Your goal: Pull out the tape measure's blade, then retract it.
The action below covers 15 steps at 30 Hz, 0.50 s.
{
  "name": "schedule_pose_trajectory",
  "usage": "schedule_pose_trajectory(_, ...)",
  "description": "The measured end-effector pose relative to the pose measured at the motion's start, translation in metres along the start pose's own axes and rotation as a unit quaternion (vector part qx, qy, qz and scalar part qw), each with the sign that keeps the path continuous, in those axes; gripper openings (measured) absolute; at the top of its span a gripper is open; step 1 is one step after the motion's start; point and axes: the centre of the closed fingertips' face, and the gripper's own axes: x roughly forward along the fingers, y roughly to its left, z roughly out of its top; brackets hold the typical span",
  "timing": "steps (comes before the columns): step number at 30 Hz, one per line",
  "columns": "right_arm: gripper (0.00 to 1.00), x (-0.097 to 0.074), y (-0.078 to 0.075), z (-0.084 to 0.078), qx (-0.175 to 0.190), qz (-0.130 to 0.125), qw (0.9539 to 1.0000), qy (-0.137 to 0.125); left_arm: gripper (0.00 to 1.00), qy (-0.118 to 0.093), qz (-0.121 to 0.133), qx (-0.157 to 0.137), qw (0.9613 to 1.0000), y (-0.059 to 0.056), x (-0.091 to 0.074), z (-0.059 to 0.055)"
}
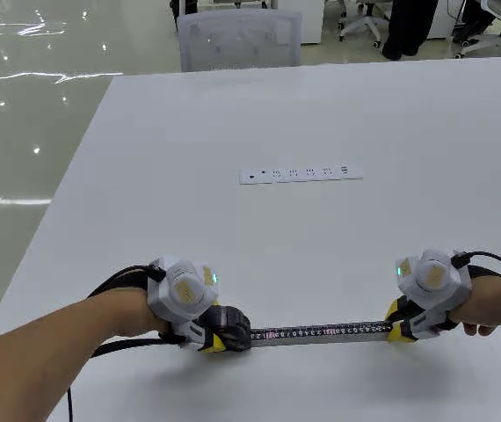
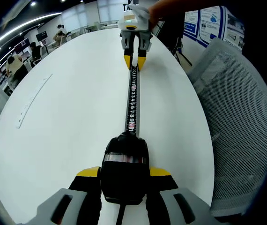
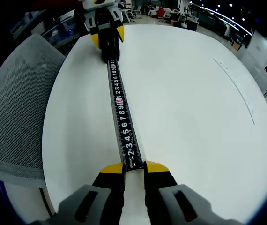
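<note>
A black tape measure case (image 1: 230,330) (image 2: 125,165) lies on the white table, and my left gripper (image 1: 206,338) (image 2: 123,172) is shut on it. Its blade (image 1: 319,332) (image 2: 132,96) (image 3: 122,122) stretches flat along the tabletop to the right, numbers facing up. My right gripper (image 1: 398,330) (image 3: 134,168) is shut on the blade's free end. In the left gripper view the right gripper (image 2: 134,60) sits at the far end of the blade. In the right gripper view the left gripper (image 3: 107,38) holds the case (image 3: 109,49) at the far end.
A white power strip (image 1: 300,173) (image 2: 33,99) (image 3: 234,83) lies mid-table beyond the tape. A grey mesh chair (image 1: 239,38) stands at the table's far edge; another mesh chair back (image 2: 239,126) (image 3: 16,108) is close to the near edge. The table's front edge runs just below both grippers.
</note>
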Motion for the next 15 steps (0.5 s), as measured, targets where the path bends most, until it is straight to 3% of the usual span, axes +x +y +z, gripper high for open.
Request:
schedule_pose_trajectory(7,0.14,0.0,0.0,0.0,-0.003,-0.011,0.9999,0.011,0.34,-0.006,0.01,-0.007,0.9999,0.0,-0.002,-0.001)
schedule_pose_trajectory(10,0.15,-0.001,-0.001,0.0,0.006,-0.021,0.9997,0.01,0.36,-0.007,0.021,-0.022,0.9995,0.003,-0.007,-0.004)
schedule_pose_trajectory(12,0.15,-0.001,-0.001,-0.001,0.044,-0.033,0.9985,0.001,0.36,-0.011,0.025,-0.04,0.9988,0.005,-0.012,-0.007)
schedule_pose_trajectory(13,0.15,-0.002,-0.001,-0.003,0.042,-0.036,0.9985,0.001,0.35,-0.019,0.026,-0.061,0.9976,0.003,-0.016,-0.008)
schedule_pose_trajectory(15,0.18,-0.004,0.001,-0.005,0.046,-0.038,0.9982,-0.003,0.38,-0.023,0.044,-0.074,0.996,0.009,-0.022,-0.012)
